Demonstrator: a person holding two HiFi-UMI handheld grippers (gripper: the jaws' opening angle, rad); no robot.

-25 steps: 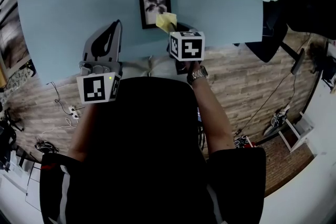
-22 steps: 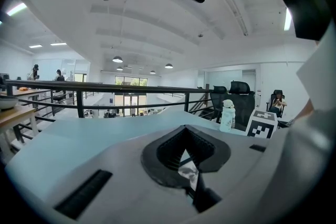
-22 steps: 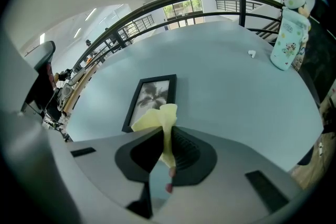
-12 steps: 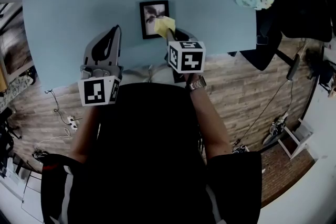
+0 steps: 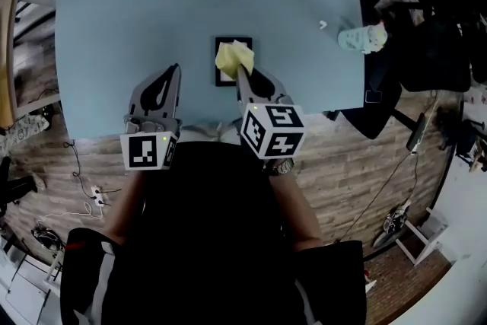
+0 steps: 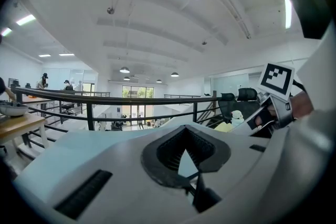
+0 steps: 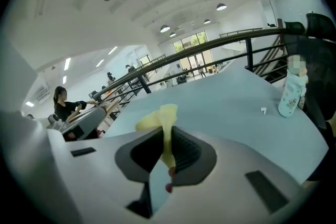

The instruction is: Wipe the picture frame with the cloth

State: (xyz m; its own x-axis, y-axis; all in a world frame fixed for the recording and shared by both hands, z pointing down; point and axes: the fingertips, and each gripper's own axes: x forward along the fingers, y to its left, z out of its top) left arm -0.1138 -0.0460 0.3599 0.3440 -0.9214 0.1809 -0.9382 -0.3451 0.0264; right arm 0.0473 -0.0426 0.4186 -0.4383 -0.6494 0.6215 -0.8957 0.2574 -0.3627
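Right gripper (image 5: 240, 74) clenched on yellow cloth (image 5: 233, 55), over picture frame (image 5: 220, 80) near the desk's (image 5: 137, 4) front edge. Left gripper (image 5: 175, 72) closed on nothing, beside the frame. Bare blue surface runs left and beyond.

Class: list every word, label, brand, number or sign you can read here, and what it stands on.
No text is readable anywhere.
The black-and-white marker cubes, left and right, bear square patterns only, no letters.
Any print on the pale patterned bottle is too small to read.
The black picture frame, partly under the yellow cloth, shows no words.
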